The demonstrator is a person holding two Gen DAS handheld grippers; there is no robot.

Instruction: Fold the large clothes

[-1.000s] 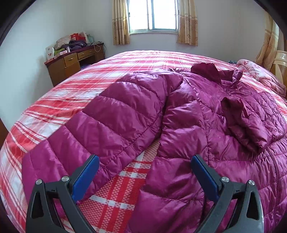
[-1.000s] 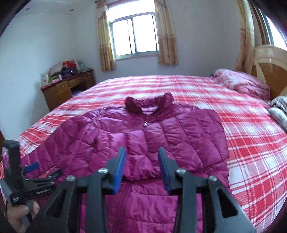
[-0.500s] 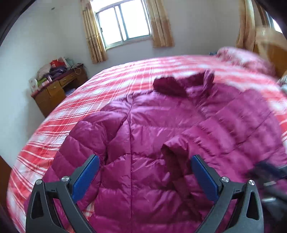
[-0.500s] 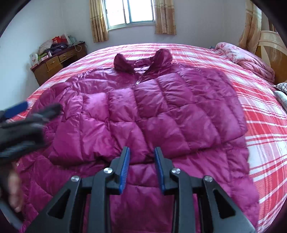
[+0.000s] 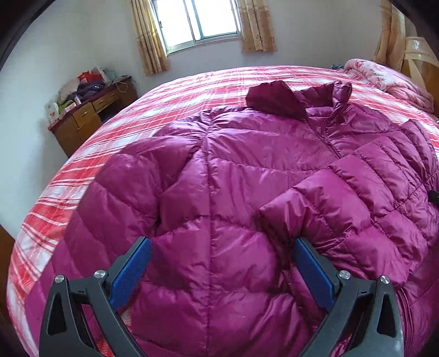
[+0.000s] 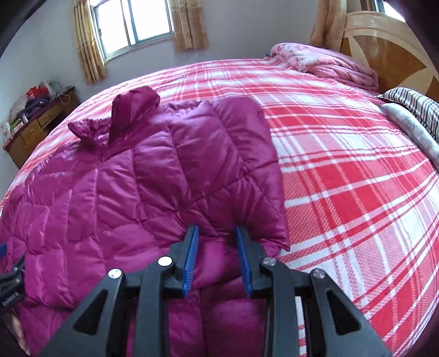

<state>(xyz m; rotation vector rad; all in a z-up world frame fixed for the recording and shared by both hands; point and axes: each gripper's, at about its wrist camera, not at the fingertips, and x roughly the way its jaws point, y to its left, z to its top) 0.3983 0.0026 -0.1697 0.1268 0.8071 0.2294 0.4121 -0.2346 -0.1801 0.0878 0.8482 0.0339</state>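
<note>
Jacket (image 5: 247,178) lies spread front-up on the bed (image 6: 343,164), collar at the far end toward the window (image 5: 208,19); it fills most of both views.

Left claw (image 5: 221,270): jaws wide apart, blue pads clear of the fabric on both sides; nothing pinched; jacket body sits directly ahead of it and under it; a folded-in sleeve (image 5: 356,178) lies across the chest, its cuff end just ahead of the right-hand pad (touching or not, can't tell).

Right claw (image 6: 216,258): jaws partly closed with a narrow gap; jacket fabric shows in that gap and below it; the pad tips sit at the lower edge of the folded-over side panel; whether the pads actually press on cloth, can't tell; not calling it a grip.

Relative to the right claw: jacket spreads ahead and to its left; bare plaid sheet runs ahead and to its right; pink quilt (image 6: 329,63) and headboard (image 6: 384,49) far ahead-right; striped pillow (image 6: 411,107) at the right edge.

Relative to the left claw: wooden desk (image 5: 90,115) with clutter on top stands far ahead-left against the wall; curtains (image 5: 149,35) flank the window.

A bit of the other tool and a hand (image 6: 13,324) show at the lower left edge of the right view, beside the jacket's near side.
</note>
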